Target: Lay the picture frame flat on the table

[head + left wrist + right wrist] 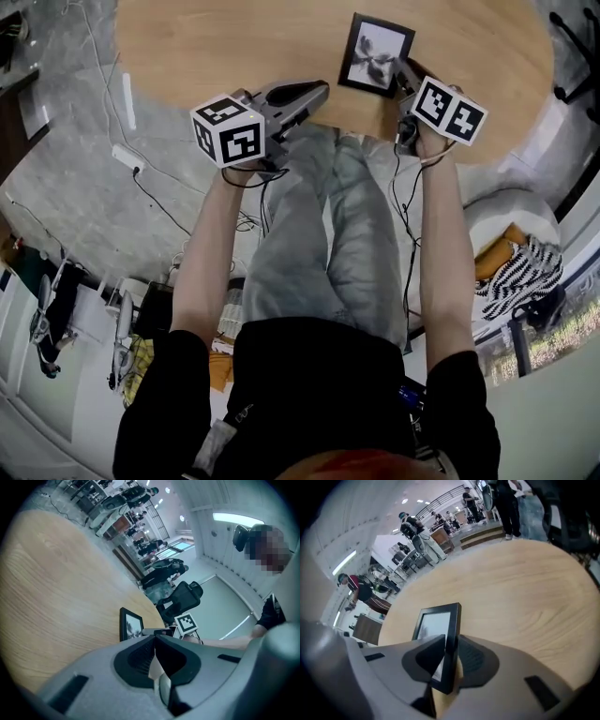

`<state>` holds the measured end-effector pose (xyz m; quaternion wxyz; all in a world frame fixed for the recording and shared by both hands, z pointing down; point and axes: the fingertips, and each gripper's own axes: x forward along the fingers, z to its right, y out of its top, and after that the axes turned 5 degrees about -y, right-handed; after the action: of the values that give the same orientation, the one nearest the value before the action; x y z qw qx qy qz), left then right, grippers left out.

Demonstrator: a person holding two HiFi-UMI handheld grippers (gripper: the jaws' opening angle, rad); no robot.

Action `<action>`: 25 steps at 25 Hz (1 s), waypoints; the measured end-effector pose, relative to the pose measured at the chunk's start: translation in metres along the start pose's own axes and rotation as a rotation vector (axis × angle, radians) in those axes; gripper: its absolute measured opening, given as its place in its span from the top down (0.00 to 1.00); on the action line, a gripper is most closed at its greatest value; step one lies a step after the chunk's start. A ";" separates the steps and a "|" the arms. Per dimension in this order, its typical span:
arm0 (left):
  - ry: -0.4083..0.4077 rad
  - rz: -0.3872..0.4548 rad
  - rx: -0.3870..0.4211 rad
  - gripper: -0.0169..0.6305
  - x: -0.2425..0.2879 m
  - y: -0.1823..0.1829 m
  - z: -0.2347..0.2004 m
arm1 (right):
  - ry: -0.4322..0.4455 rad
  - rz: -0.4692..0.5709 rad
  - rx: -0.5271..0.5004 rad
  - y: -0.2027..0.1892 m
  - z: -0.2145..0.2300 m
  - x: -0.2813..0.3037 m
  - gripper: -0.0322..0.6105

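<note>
Near the table's [234, 37] front edge, your right tool [449, 646] grips the black picture frame [438, 620] by one side rail, a jaw pressed on each face. You hold the frame upright on the pale wood, its front turned toward you. Your left tool [155, 641] hovers off to the side at the rim, well apart from the frame, jaws clenched together on nothing.

One picture frame [376, 54] is stood on the desk [206, 42] near its front edge, towards the right, its right edge set between the jaws of the right gripper [405, 77]; the left gripper [319, 92] is held apart at its left; a power strip [125, 157] is laid on the floor [75, 197], left of the desk.
</note>
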<state>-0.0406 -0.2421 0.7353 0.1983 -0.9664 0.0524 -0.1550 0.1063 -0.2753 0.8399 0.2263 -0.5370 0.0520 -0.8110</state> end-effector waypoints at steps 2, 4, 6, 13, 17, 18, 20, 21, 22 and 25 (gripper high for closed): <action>0.013 0.020 0.008 0.96 -0.002 0.003 0.005 | -0.053 0.012 -0.026 0.000 0.004 -0.005 0.84; 0.045 0.055 0.033 0.96 -0.003 0.013 0.010 | -0.068 0.046 0.000 0.006 0.006 -0.015 0.84; 0.087 0.103 0.066 0.96 -0.007 0.028 0.018 | -0.045 0.100 0.038 0.015 -0.001 -0.030 0.88; 0.215 0.249 0.276 0.96 -0.007 0.103 0.108 | 0.174 0.363 -0.016 0.078 -0.070 -0.143 0.93; 0.340 0.342 0.360 0.96 -0.021 0.135 0.178 | 0.249 0.473 -0.080 0.103 -0.103 -0.237 0.93; 0.367 0.367 0.373 0.96 -0.026 0.143 0.194 | 0.266 0.507 -0.078 0.111 -0.110 -0.258 0.93; 0.390 0.413 0.420 0.96 -0.030 0.155 0.234 | 0.306 0.587 -0.062 0.128 -0.121 -0.302 0.93; 0.394 0.432 0.456 0.96 -0.032 0.161 0.258 | 0.321 0.632 -0.063 0.136 -0.127 -0.325 0.93; 0.400 0.453 0.498 0.96 -0.035 0.167 0.282 | 0.328 0.676 -0.078 0.144 -0.134 -0.347 0.93; 0.439 0.542 0.608 0.96 -0.050 0.190 0.347 | 0.313 0.780 -0.199 0.166 -0.163 -0.408 0.93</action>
<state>0.0159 -0.2804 0.3424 0.4905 -0.7599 0.2962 -0.3069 0.1428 -0.2769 0.3717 0.4526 -0.3667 0.3627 -0.7274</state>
